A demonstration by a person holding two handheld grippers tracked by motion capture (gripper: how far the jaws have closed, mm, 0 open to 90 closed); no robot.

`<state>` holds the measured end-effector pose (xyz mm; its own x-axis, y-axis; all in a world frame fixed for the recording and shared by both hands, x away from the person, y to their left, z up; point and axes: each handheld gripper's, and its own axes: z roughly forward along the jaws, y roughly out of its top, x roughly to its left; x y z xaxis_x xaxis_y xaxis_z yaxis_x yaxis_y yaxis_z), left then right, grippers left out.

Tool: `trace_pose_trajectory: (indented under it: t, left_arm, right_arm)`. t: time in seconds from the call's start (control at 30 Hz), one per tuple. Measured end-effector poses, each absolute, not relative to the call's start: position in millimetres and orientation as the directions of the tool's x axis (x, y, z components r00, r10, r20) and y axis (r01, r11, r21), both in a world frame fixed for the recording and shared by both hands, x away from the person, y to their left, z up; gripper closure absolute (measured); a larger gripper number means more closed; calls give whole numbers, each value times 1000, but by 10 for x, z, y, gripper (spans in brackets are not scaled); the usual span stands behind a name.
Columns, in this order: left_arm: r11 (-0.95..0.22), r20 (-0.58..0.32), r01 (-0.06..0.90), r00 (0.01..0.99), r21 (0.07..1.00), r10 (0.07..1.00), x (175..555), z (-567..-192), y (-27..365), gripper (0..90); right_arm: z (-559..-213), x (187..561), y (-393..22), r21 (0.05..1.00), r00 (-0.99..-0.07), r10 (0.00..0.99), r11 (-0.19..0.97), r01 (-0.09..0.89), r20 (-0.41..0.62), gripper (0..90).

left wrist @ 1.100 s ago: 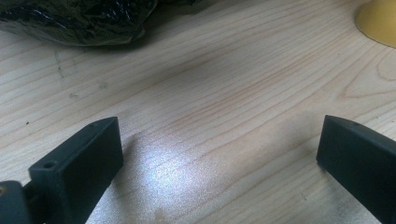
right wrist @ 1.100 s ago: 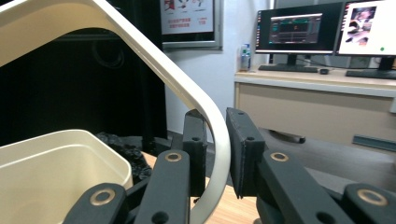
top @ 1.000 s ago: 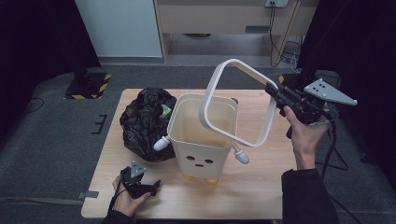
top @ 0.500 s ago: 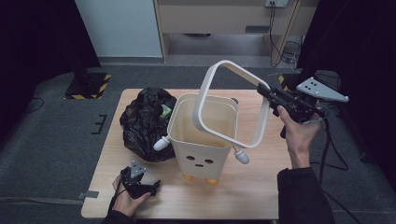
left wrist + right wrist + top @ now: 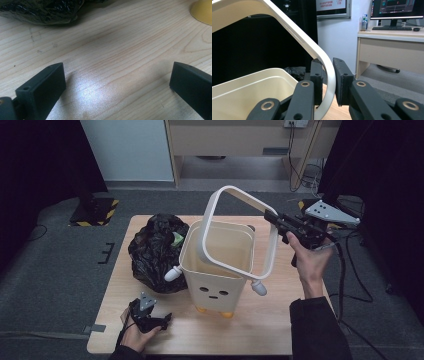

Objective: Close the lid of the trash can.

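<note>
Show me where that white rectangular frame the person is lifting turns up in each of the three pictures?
High view: the white frame stands tilted above the cream bin, its right side in the right gripper.
Left gripper view: wooden table, not the frame.
Right gripper view: the frame arcs from the upper left down between the jaws.
Shared landmark: the black bag.

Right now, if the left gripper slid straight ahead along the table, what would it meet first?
Probably the black bag: the left gripper, jaws open, faces bare table, then the bag. The bin's yellow foot sits off to one side.
</note>
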<state>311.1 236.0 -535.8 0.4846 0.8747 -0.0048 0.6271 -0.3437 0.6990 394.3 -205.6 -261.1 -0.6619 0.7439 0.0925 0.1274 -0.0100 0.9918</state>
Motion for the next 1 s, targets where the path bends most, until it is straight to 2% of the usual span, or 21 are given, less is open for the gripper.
trace_pose_trajectory:
  t: [0.5, 1.0]
  left_arm:
    - [-344, -4, 626, 485, 700, 875, 3111, -5359, 2360, 0]
    - [-345, -5, 627, 486, 699, 874, 3112, -5358, 2360, 0]
  right_arm:
    - [-2689, 4016, -1882, 983, -684, 715, -21, 184, 144, 794]
    - [-2719, 4068, -1729, 978, -682, 718, 5, 210, 143, 791]
